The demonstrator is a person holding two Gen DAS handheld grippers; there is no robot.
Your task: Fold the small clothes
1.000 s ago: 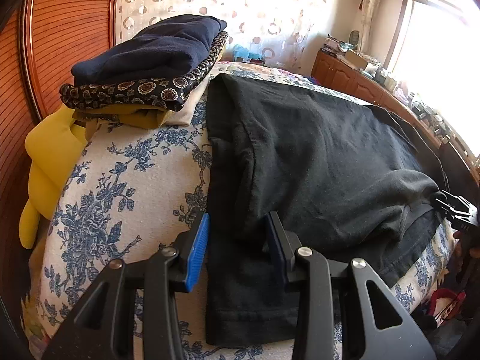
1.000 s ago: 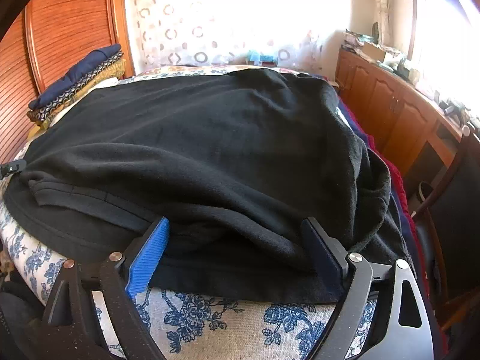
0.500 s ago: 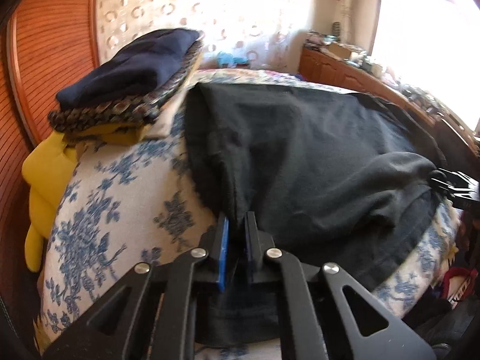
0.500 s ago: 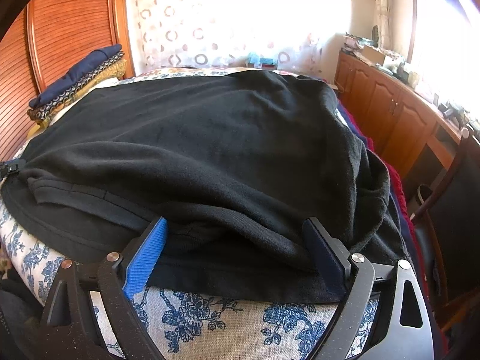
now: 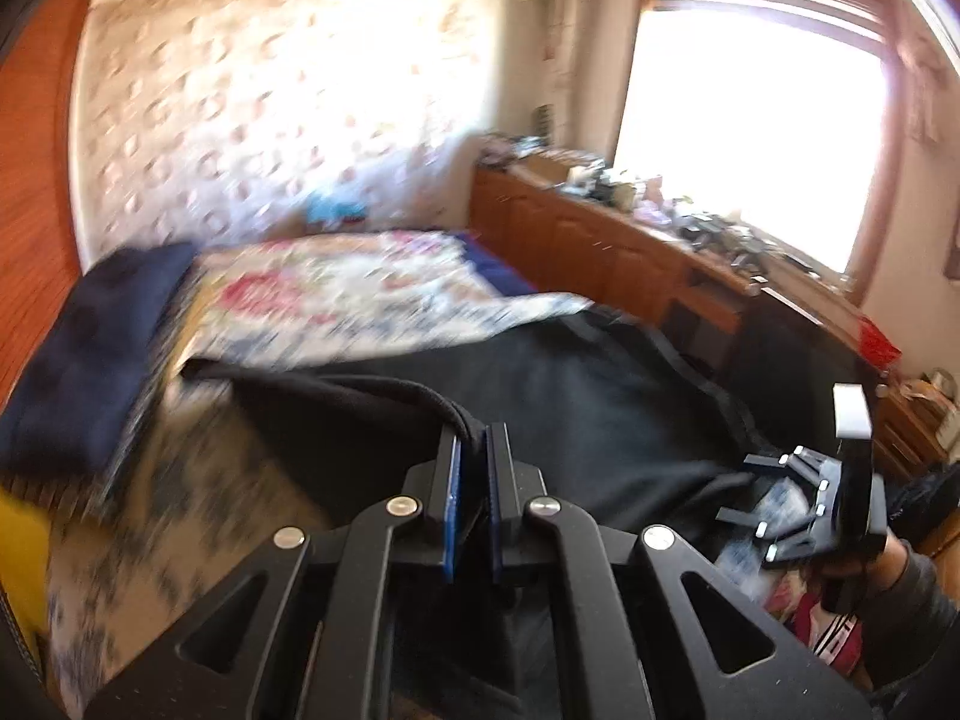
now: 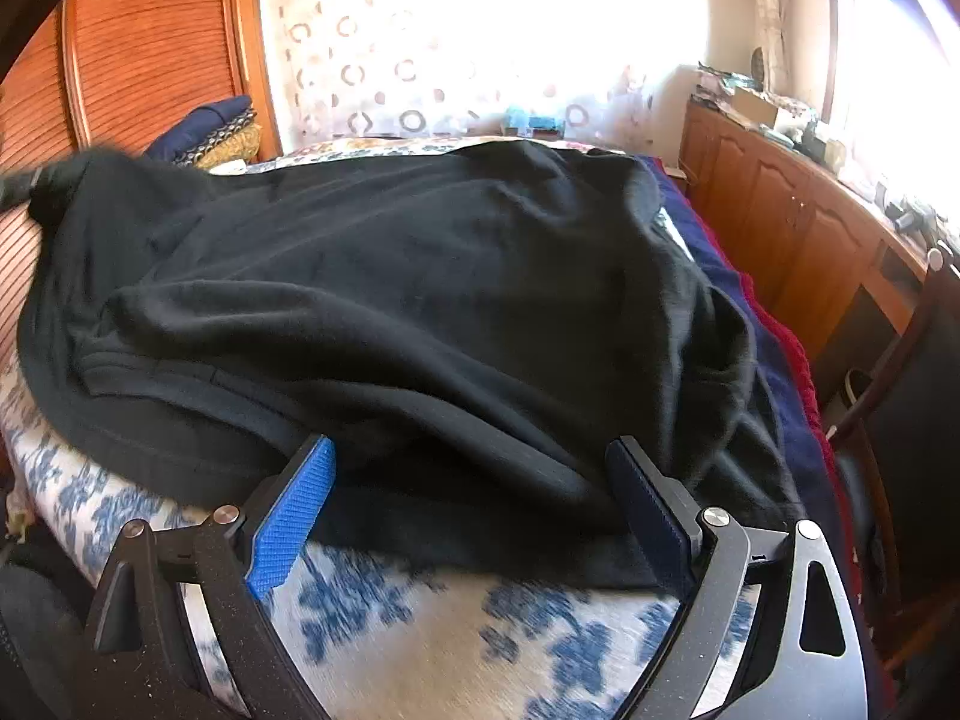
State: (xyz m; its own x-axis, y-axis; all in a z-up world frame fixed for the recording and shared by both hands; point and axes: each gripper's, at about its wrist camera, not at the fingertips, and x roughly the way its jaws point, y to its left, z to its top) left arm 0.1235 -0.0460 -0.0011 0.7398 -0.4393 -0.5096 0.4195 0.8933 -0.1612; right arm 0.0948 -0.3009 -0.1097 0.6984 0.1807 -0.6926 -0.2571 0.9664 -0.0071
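A black garment (image 6: 420, 276) is spread over the floral bedsheet (image 6: 432, 618). In the left wrist view my left gripper (image 5: 474, 438) is shut on a bunched edge of the black garment (image 5: 570, 402) and holds it raised off the bed. The right wrist view shows that lifted corner at the far left, with the left gripper (image 6: 21, 186) barely visible. My right gripper (image 6: 474, 480) stands open at the near edge of the bed. A fold of the garment lies between its blue pads (image 6: 294, 504), which do not press on it. A hand holds the right gripper (image 5: 741, 489) low on the right.
A stack of folded clothes (image 6: 210, 126), navy on top, sits by the wooden headboard (image 6: 150, 42). Blue and red fabric (image 6: 774, 324) hangs off the bed's right side. A cluttered wooden cabinet (image 6: 780, 210) runs under the window, and a dark chair (image 6: 912, 396) stands nearby.
The left gripper closed on the garment's edge, then rose and swung across, lifting that side off the sheet. The right gripper stayed where it was, open.
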